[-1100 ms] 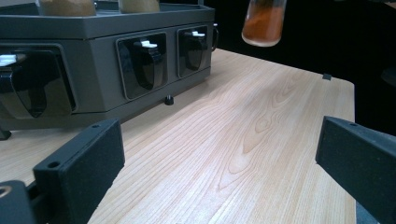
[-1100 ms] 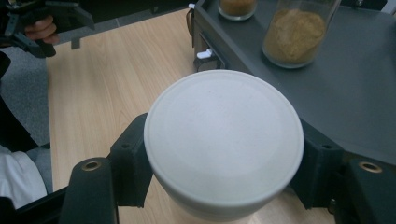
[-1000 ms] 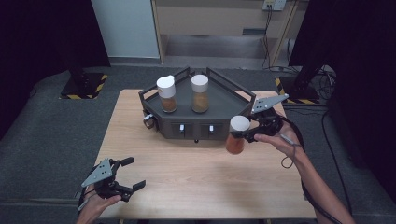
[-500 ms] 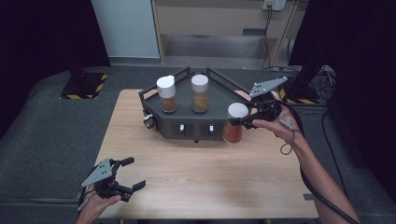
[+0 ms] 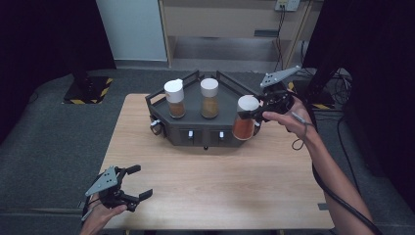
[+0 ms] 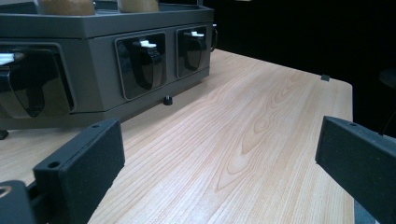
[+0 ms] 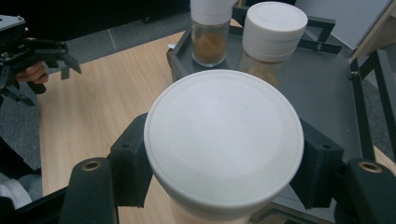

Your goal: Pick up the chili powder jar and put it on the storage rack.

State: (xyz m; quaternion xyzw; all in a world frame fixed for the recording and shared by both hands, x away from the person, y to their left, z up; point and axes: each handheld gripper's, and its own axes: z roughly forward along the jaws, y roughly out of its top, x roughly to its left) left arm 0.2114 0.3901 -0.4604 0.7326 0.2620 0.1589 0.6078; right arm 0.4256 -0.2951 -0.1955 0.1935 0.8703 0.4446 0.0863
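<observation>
Seen from above, the right gripper point(image 5: 255, 113) holds a white-capped spice jar point(image 5: 244, 125) of orange-brown powder at the right front corner of a dark grey hexagonal rack point(image 5: 198, 137) on a light wooden table point(image 5: 220, 181); the jar hangs against the rack's edge, clear of the tabletop, and appears not yet set inside. Two matching jars, the left jar point(image 5: 174, 98) and the middle jar point(image 5: 209, 97), stand upright on the rack's deck, near each other but apart. The left gripper point(image 5: 137, 188) rests at the table's near left corner, well away from the rack, jaws spread wide with nothing between them. In the left gripper view, both black jaws rise wide apart over bare wood grain, with the rack's front face and its rocker switches point(image 6: 142, 63) beyond. In the right gripper view, the jaws press on either side of the spice jar's white cap point(image 7: 224, 140) and grip it just beneath the lid, while the rack's open deck point(image 7: 322, 88) lies behind it, beside the two standing jars. The step in hand looks like carrying the third jar onto the rack; the next move would call for lifting it over the raised rail, lowering it upright onto the free deck space on the right, clear of its neighbours, before the jaws let go.
</observation>
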